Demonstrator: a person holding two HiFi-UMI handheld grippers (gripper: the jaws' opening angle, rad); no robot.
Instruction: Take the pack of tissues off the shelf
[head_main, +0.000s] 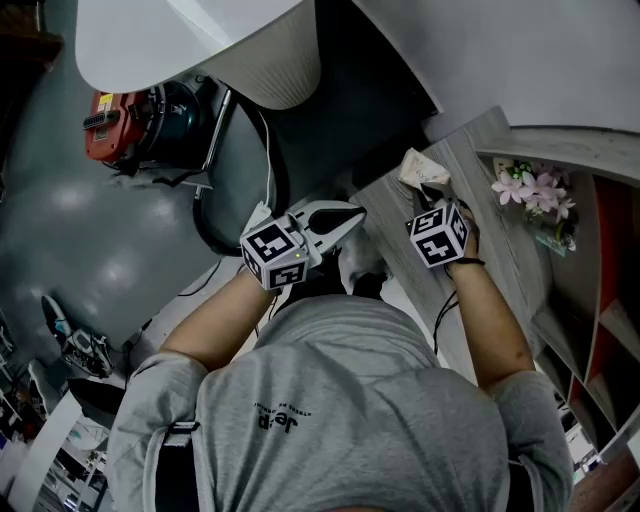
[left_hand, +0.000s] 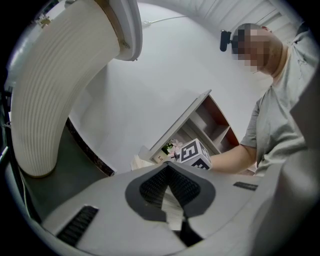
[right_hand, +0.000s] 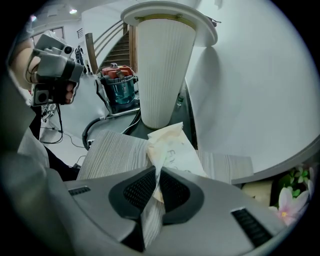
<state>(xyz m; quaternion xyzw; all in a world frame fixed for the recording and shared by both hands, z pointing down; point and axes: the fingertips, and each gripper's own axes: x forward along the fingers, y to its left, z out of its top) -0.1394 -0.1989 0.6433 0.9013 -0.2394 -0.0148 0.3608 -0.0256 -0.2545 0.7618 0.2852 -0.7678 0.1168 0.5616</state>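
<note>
The biggest thing in front of me is the white ribbed column (right_hand: 162, 70), rising from the dark floor just past the shelf (head_main: 470, 185). The shelf is a wood-grain unit with open compartments down its side. A red and teal vacuum cleaner (head_main: 140, 125) sits on the floor well apart to the left, its hose curling toward the column's foot.

My left gripper (head_main: 352, 214) hangs off the shelf's near edge, jaws closed together with nothing between them. My right gripper (head_main: 430, 193) points steeply down at the shelf's top, and its jaws are pinched on the near edge of the pack of tissues (right_hand: 172, 145). The pack is at the top's far corner, close to the column. I cannot tell whether its underside rests on the wood or has cleared it.

The bite looks shallow to me, taking mostly crumpled wrapper. If I lift quickly, the soft pack could slide out or the film could tear, dropping it off the corner to the floor. Swinging it outward could also knock it against the column. The small pink flowers (head_main: 535, 190) stand near my right hand, so a careless sweep to that side might topple them.
</note>
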